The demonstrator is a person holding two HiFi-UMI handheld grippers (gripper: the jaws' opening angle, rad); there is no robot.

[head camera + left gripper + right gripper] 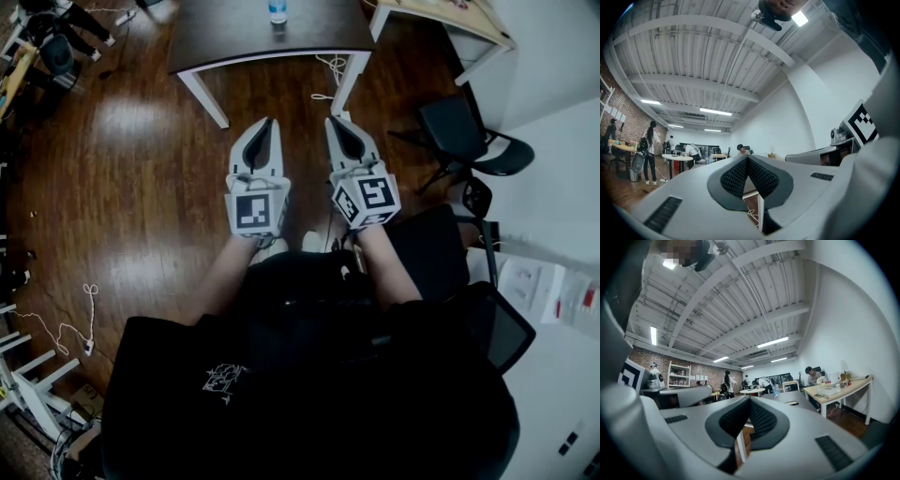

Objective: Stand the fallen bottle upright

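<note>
Bottle point(277, 11) upright on dark table point(234, 37), well apart from both tongs. Left gripper point(267, 125) and right gripper point(334, 123) pinched together, empty. Righting apparently done.

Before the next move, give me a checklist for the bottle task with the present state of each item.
1. Left gripper empty, jaws together: ok.
2. Right gripper empty, jaws together: ok.
3. Clear plastic bottle with a blue label in sight on the dark rectangular table: ok.
4. Bottle lying fallen as the task says: not ok, it looks upright.
5. Grippers near the bottle: not ok, both are short of the table's near edge.
</note>
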